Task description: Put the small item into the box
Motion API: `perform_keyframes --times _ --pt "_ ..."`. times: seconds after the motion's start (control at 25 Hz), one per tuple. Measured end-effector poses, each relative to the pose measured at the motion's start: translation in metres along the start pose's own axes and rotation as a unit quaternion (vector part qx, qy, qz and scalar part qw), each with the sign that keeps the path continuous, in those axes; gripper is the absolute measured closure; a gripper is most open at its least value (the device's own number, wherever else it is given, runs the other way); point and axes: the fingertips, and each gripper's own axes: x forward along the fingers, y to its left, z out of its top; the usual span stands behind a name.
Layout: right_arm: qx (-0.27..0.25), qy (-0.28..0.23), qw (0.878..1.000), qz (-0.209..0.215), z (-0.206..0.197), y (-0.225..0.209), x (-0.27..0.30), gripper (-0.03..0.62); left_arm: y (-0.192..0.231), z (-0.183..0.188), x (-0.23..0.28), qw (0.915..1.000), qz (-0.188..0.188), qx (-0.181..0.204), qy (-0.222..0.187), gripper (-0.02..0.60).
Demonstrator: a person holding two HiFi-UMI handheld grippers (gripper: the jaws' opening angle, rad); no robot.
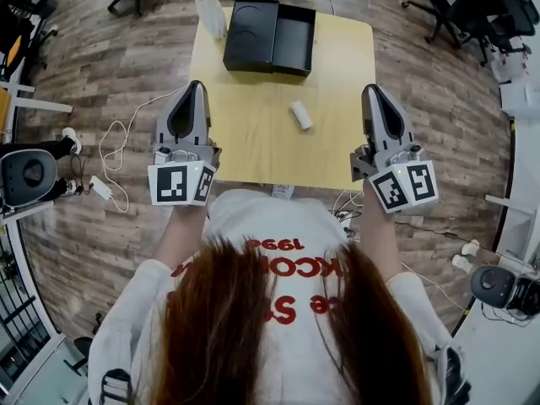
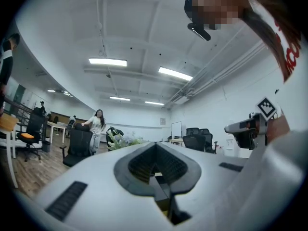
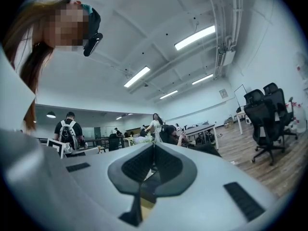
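On table (image 1: 253, 146), small item (image 1: 300, 115) between closed left tool (image 1: 196, 85) and closed right tool (image 1: 370, 89)

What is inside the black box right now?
Nothing shows inside the open black box: only its dark floor. The small white item lies outside it on the table. The box's near wall hides a strip of the interior.
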Motion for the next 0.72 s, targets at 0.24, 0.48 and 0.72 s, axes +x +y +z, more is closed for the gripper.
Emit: perform_keyframes --times 0.24,0.48,0.72 --pt "-0.020 0.001 0.999 -0.034 0.004 -0.006 0.031 0.586 0.014 -0.001 0.040 0.9990 -0.043 -0.007 -0.003 0.575" --pt "-0.017 0.026 0.999 -0.044 -0.012 -0.005 0.045 0.586 0.021 -0.011 0.060 0.9981 -0.059 -0.013 0.011 0.574" --pt "-0.002 0.098 0.995 -0.021 -0.061 -0.014 0.056 0.585 0.019 -0.035 0.066 0.9983 -0.041 -0.026 0.032 0.574"
